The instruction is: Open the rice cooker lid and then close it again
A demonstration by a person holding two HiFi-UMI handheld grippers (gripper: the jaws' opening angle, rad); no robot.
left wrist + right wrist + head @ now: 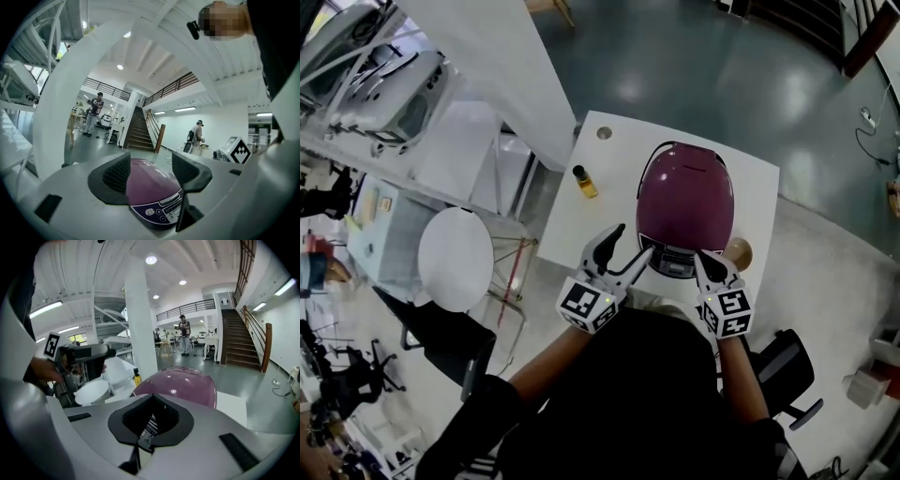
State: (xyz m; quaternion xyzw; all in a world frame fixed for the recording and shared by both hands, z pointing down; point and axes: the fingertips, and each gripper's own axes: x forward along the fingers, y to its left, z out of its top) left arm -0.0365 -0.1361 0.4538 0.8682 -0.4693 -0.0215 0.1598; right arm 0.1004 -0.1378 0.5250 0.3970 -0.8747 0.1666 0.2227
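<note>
Rice cooker point(684, 206), maroon, lid down, on white table point(581, 211). Left gripper point(633, 241): jaws spread, empty, cooker at its 1 o'clock. Right gripper point(701, 256): jaws pressed together, empty, cooker at its 11 o'clock.

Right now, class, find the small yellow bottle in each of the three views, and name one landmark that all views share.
Head view: the bottle stands on the white table, left of the purple rice cooker.
Left gripper view: not in it.
Right gripper view: the bottle is left of centre, beside the white pillar.
Shared landmark: the rice cooker, in all three.
</note>
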